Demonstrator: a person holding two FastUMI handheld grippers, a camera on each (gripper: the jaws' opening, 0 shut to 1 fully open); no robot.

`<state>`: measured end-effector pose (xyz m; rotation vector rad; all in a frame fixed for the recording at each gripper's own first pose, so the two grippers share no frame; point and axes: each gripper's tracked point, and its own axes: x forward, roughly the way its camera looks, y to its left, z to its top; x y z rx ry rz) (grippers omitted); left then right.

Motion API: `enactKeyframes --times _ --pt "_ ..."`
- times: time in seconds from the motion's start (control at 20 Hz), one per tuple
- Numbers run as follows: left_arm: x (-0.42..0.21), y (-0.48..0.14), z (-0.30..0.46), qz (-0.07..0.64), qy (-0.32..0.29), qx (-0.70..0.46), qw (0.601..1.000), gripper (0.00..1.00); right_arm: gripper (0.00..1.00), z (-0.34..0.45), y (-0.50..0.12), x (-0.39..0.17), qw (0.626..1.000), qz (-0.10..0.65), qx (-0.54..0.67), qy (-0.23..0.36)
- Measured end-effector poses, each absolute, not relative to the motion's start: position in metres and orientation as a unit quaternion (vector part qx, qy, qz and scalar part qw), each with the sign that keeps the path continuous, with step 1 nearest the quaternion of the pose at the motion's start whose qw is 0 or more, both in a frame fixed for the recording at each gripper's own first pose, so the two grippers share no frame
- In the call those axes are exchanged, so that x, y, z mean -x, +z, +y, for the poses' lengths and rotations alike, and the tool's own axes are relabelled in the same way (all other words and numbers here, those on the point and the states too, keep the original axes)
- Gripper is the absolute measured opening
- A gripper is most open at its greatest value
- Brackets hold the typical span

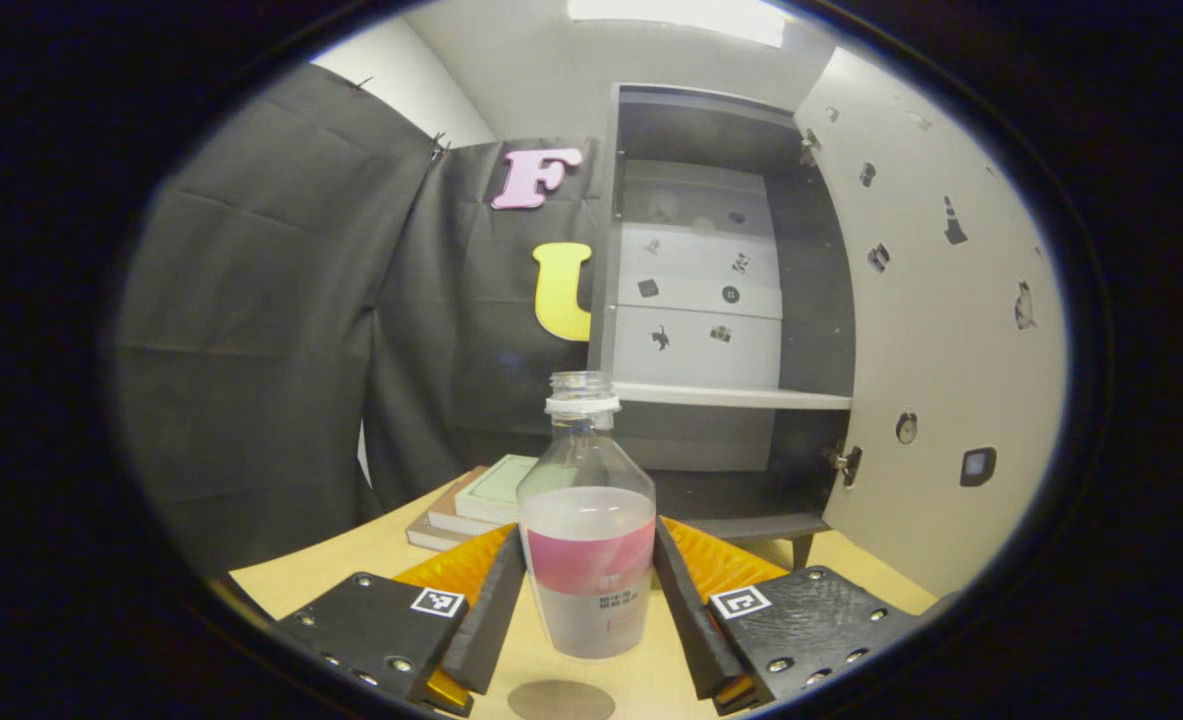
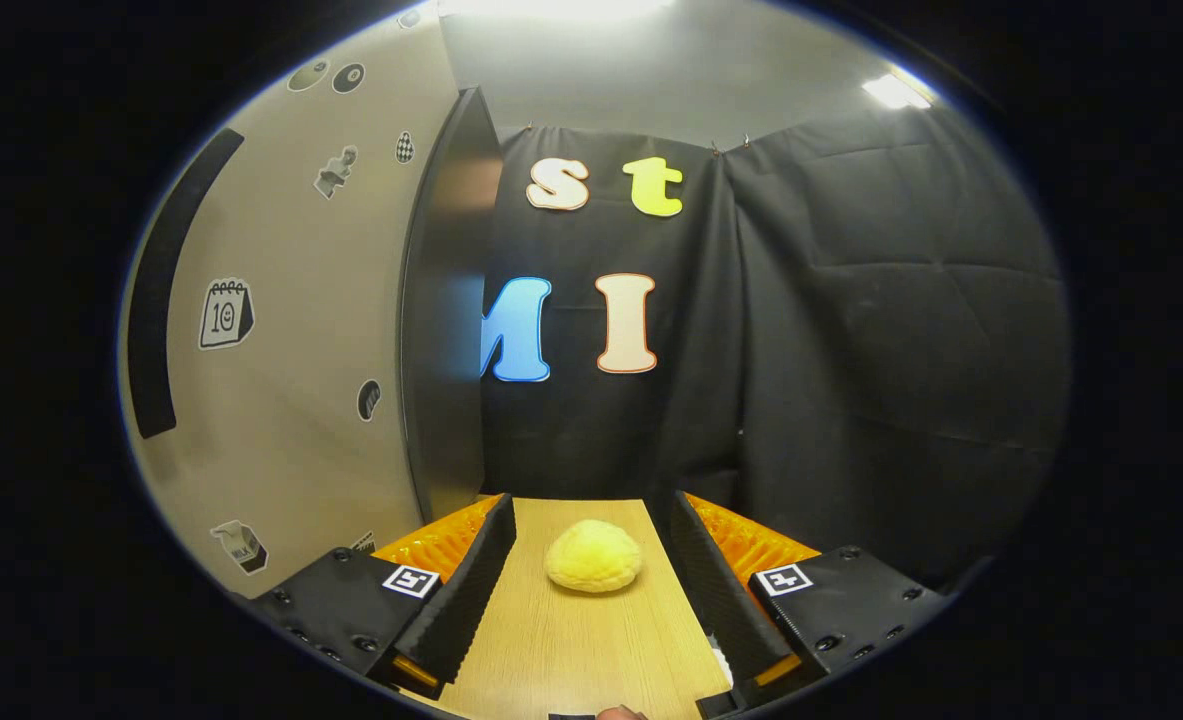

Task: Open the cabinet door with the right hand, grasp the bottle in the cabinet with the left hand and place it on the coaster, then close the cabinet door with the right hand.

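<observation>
My left gripper (image 1: 588, 600) clamps the bottle (image 1: 587, 540) by its waist, seemingly just above the coaster (image 1: 561, 699). Behind the bottle, the cabinet (image 1: 711, 300) stands open, door (image 1: 941, 330) swung right. My right gripper (image 2: 591, 590) waits empty, fingers wide, for closing.

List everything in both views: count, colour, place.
bottle: 1, clear with pink label, no cap, between the left gripper's fingers, above the table
coaster: 1, dark round, on table below the bottle
books: small stack, left of the cabinet
cabinet: 1, grey, stickers on the back panel, white shelf, on table
cabinet door: 1, pale with stickers, swung open
yellow lump: 1, on table ahead of the right gripper
table: 1, light wood
left gripper: shut on bottle
right gripper: open, holding nothing
</observation>
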<state>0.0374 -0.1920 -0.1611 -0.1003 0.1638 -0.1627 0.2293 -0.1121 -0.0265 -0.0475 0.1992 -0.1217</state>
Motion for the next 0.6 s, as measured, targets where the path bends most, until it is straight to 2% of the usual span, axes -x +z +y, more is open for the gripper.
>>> enactKeyframes --times 0.5,0.6 --pt "-0.021 -0.25 -0.178 0.148 -0.048 0.053 0.986 0.74 0.99 -0.117 -0.038 -0.214 0.991 0.114 0.025 -0.071" --pt "-0.018 -0.267 -0.177 0.162 -0.044 0.048 0.985 0.72 0.99 -0.119 -0.041 -0.213 0.99 0.117 0.028 -0.073"
